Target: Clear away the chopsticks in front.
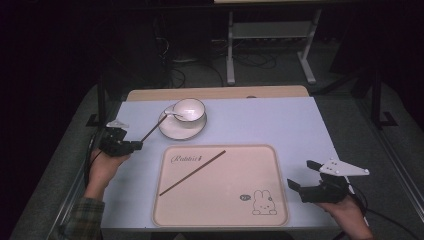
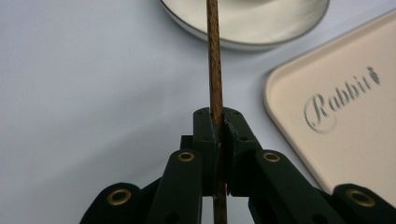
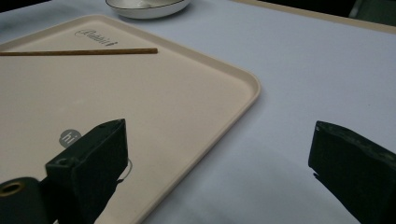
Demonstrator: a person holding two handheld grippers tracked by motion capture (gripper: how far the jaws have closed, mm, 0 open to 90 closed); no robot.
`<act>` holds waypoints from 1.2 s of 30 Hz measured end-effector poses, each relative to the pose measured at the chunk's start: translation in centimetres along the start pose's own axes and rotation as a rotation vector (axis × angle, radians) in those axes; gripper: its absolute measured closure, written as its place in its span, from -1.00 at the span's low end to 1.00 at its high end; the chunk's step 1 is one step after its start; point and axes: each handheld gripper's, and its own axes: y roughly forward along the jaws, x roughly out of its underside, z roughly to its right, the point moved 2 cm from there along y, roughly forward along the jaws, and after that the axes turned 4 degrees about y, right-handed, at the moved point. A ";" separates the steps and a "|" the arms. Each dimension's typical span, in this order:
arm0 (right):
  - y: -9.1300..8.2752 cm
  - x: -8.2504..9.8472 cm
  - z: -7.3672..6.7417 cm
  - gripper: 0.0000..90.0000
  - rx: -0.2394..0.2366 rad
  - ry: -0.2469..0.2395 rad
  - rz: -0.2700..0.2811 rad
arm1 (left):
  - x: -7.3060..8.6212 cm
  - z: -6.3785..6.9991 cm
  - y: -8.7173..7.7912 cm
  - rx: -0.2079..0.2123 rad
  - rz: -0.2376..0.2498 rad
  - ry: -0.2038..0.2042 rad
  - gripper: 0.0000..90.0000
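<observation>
My left gripper (image 1: 135,145) (image 2: 220,121) is at the table's left, shut on one end of a brown chopstick (image 1: 152,129) (image 2: 214,56). That stick slants up and away, its far end over the white saucer (image 1: 181,131) (image 2: 243,42) beside the white cup (image 1: 189,110). A second chopstick (image 1: 192,172) (image 3: 84,52) lies diagonally on the beige rabbit tray (image 1: 220,146) (image 3: 224,70) (image 2: 355,130). Right of the tray, my right gripper (image 1: 300,174) (image 3: 219,135) stands open above the table with nothing between its jaws.
A pale mat (image 1: 280,125) covers the table. The saucer (image 3: 149,9) sits behind the tray's far left corner. Beyond the table's far edge stand a dark floor, cables and a white frame (image 1: 270,45).
</observation>
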 end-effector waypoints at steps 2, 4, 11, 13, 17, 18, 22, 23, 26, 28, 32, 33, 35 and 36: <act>0.0 0.0 0.0 -0.91 0.000 -0.002 0.001 | 0.8 0.4 -0.6 0.012 0.007 -0.006 0.87; 0.0 0.0 0.0 -0.91 0.000 -0.003 0.002 | 1.4 0.8 -1.0 0.015 0.006 0.000 0.87; 0.0 -0.1 -0.1 -0.91 -0.002 -0.009 0.002 | 2.8 3.2 -1.4 0.061 0.001 0.041 0.87; 0.0 -0.1 -0.1 -0.91 -0.002 -0.010 0.001 | 2.7 4.0 -1.3 0.084 0.006 0.057 0.87; 0.0 -0.1 -0.2 -0.91 -0.003 -0.012 0.001 | 2.3 6.0 -0.6 0.137 0.006 0.094 0.87; 0.0 -0.1 -0.2 -0.91 -0.003 -0.011 0.001 | 2.1 6.5 -0.4 0.152 0.006 0.104 0.87; 0.0 -0.1 -0.2 -0.91 -0.002 -0.013 0.001 | 1.3 8.8 0.5 0.205 0.010 0.143 0.87; 0.0 -0.1 -0.2 -0.91 -0.002 -0.014 0.000 | 1.1 9.8 1.0 0.226 0.009 0.155 0.87; 0.1 -0.2 -0.2 -0.91 -0.003 -0.017 0.000 | 0.8 11.6 2.0 0.252 -0.001 0.186 0.87; 0.1 -0.2 -0.2 -0.91 -0.003 -0.017 0.001 | 0.7 12.5 2.6 0.271 -0.011 0.203 0.87; 0.1 -0.2 -0.3 -0.91 -0.004 -0.019 -0.001 | 0.5 14.0 4.0 0.304 -0.030 0.225 0.87; 0.1 -0.2 -0.3 -0.91 -0.004 -0.020 -0.001 | 0.5 14.3 4.3 0.309 -0.032 0.227 0.87; 0.1 -0.2 -0.3 -0.91 -0.004 -0.019 -0.001 | 0.6 14.8 4.8 0.312 -0.036 0.231 0.87; 0.1 -0.2 -0.3 -0.91 -0.003 -0.019 -0.001 | 0.7 14.9 5.0 0.308 -0.039 0.233 0.87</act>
